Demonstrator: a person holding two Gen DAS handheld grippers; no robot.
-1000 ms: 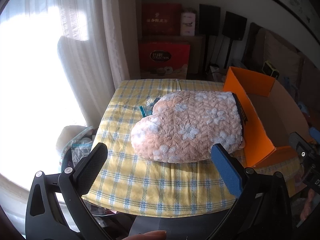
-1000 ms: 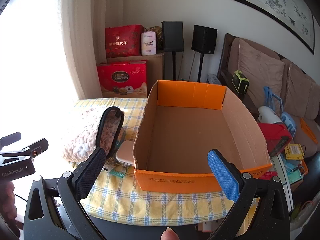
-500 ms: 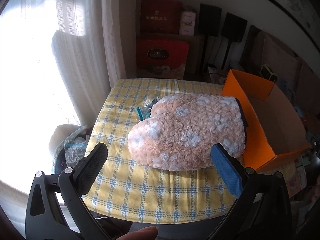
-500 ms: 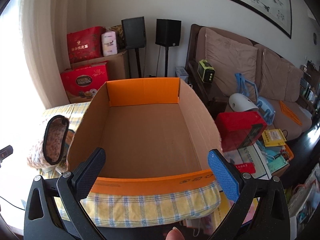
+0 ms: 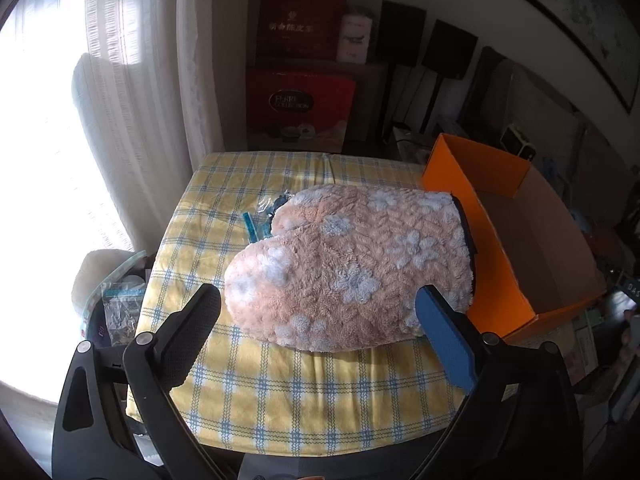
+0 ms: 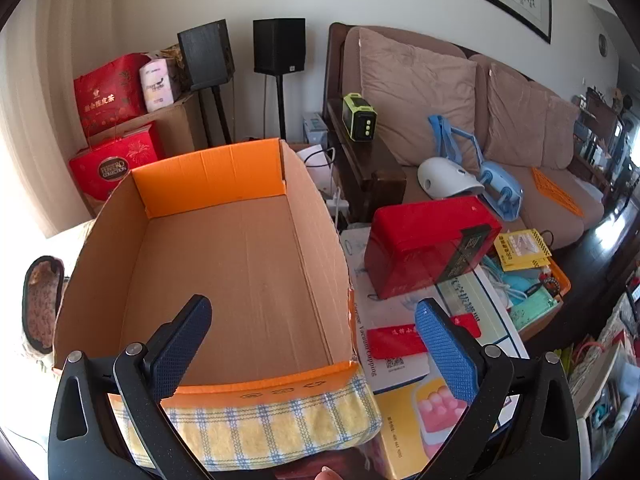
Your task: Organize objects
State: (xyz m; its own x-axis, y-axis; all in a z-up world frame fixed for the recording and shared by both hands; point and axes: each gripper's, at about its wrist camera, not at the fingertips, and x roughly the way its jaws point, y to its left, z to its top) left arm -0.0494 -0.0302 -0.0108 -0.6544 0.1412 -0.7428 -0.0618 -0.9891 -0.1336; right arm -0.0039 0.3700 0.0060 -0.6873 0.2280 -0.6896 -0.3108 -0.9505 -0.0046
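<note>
- The left gripper (image 5: pixel 320 328) hangs above the near edge of the table, its jaws spread wide with nothing between them — the black pad sits on one side and the blue pad on the other.
- Just ahead of those jaws lies a plush slipper (image 5: pixel 352 268), pinkish-tan with pale blue flowers, resting on the yellow-and-blue checked tablecloth (image 5: pixel 304 396).
- The slipper's toe points toward the window side; its dark-trimmed opening faces the cardboard box (image 5: pixel 536 240) and sits just beside the box's orange outer wall.
- A small clear packet with teal parts (image 5: pixel 260 224) pokes out from under the far side of the slipper.
- The right gripper (image 6: pixel 314 334) is likewise spread wide and holds nothing; it hovers over the near end of the cardboard box (image 6: pixel 240 264).
- The box is open-topped, brown inside with orange end walls, and nothing shows on its floor.
- In the right wrist view the slipper's opening (image 6: pixel 40 304) shows just outside the box's left wall.
- Off the table on the right side sit a red box (image 6: pixel 428 240) on stacked books, and a brown sofa (image 6: pixel 480 100) with cushions farther back.
- Red gift boxes (image 6: pixel 112 136) and two black speakers (image 6: pixel 280 46) stand along the far wall — a sheer curtain (image 5: pixel 132 80) covers the bright window.
</note>
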